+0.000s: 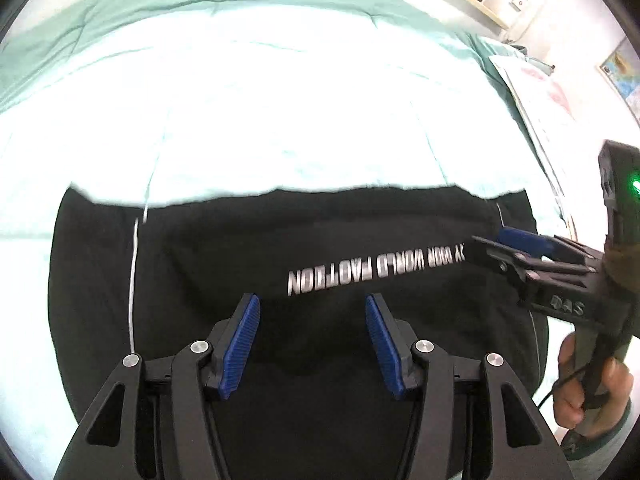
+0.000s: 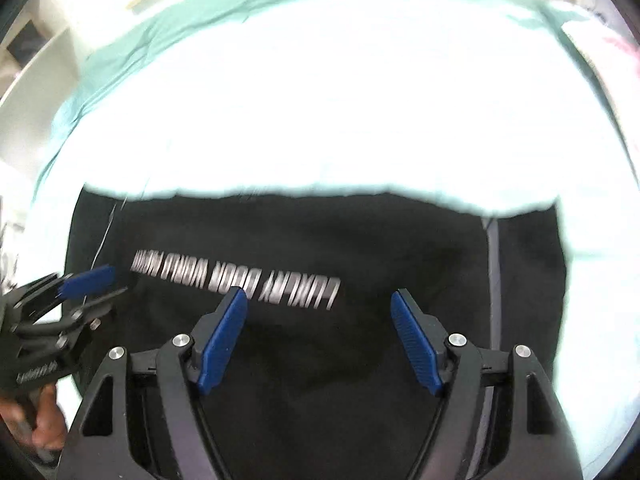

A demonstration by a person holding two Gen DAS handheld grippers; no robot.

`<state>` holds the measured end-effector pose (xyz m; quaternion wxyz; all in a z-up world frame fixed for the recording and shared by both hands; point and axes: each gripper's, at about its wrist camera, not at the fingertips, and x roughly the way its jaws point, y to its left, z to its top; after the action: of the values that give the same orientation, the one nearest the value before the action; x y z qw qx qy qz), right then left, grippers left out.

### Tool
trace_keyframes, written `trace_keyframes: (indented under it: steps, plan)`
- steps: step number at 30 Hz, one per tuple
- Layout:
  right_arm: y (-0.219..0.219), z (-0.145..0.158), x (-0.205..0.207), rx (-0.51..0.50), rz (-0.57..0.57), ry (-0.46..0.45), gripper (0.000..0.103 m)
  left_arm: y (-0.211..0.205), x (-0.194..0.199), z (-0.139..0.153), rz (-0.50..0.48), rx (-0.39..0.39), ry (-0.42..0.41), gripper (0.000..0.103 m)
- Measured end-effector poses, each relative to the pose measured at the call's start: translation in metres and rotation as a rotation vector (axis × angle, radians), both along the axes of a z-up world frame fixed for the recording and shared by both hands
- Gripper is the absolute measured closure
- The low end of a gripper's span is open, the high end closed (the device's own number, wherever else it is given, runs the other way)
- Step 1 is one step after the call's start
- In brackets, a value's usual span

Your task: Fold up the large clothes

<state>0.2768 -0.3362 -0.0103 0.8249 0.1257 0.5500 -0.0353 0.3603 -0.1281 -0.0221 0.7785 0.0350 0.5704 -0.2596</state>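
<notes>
A black garment (image 1: 248, 248) with silver lettering (image 1: 372, 268) lies flat on a pale mint bed cover (image 1: 280, 112); it also shows in the right wrist view (image 2: 320, 240). My left gripper (image 1: 312, 312) is open and empty, hovering over the garment's near part. My right gripper (image 2: 318, 308) is open and empty over the garment too. The right gripper also shows in the left wrist view (image 1: 508, 244), at the garment's right side. The left gripper shows in the right wrist view (image 2: 96, 284), at the garment's left edge.
The mint bed cover (image 2: 320, 100) stretches far beyond the garment. A white patterned pillow or sheet (image 1: 536, 92) lies at the right. A wooden bed frame edge (image 1: 488, 12) and a wall are behind.
</notes>
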Motion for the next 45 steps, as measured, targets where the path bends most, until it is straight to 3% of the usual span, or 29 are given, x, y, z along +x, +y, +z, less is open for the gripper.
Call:
trace_keyframes:
  steps: [2, 5, 8, 14, 18, 22, 27, 32, 35, 37, 40, 45]
  plan:
    - [-0.007, -0.02, 0.018, -0.008, -0.021, 0.048, 0.025, -0.008, 0.019, -0.03, 0.009, 0.041, 0.069, 0.046]
    - [-0.022, -0.075, 0.028, 0.082, -0.061, 0.134, 0.022, -0.009, 0.033, -0.069, 0.03, 0.048, 0.164, 0.044]
    - [-0.03, -0.082, 0.024, 0.121, -0.087, 0.108, 0.021, -0.005, 0.039, -0.066, 0.041, 0.034, 0.178, 0.044]
    - [-0.032, -0.062, -0.001, 0.134, -0.074, 0.056, 0.021, 0.014, 0.016, -0.024, -0.033, 0.001, 0.104, 0.044]
    - [-0.028, -0.019, -0.052, 0.188, -0.024, -0.013, 0.021, 0.046, -0.031, 0.034, -0.143, -0.086, 0.026, 0.044]
    - [-0.007, 0.017, -0.097, 0.12, 0.067, -0.062, 0.02, 0.061, -0.078, 0.05, -0.211, -0.1, 0.027, 0.044]
    - [0.024, 0.006, -0.138, 0.049, 0.127, -0.003, 0.021, 0.071, -0.127, 0.022, -0.216, -0.061, 0.077, 0.043]
    - [0.041, -0.053, -0.144, 0.017, 0.133, 0.121, 0.02, 0.066, -0.128, -0.044, -0.137, 0.042, 0.163, 0.044]
    - [0.045, -0.079, -0.134, 0.012, 0.128, 0.189, 0.018, 0.06, -0.122, -0.063, -0.114, 0.064, 0.188, 0.044]
    - [0.047, -0.079, -0.13, -0.016, 0.121, 0.203, 0.018, 0.059, -0.119, -0.059, -0.104, 0.062, 0.201, 0.044]
    - [0.046, -0.07, -0.131, -0.017, 0.103, 0.197, 0.018, 0.071, -0.118, -0.043, -0.071, -0.006, 0.215, 0.044]
    - [0.023, -0.021, -0.144, -0.001, 0.055, 0.092, 0.018, 0.097, -0.122, 0.022, -0.048, -0.046, 0.049, 0.044]
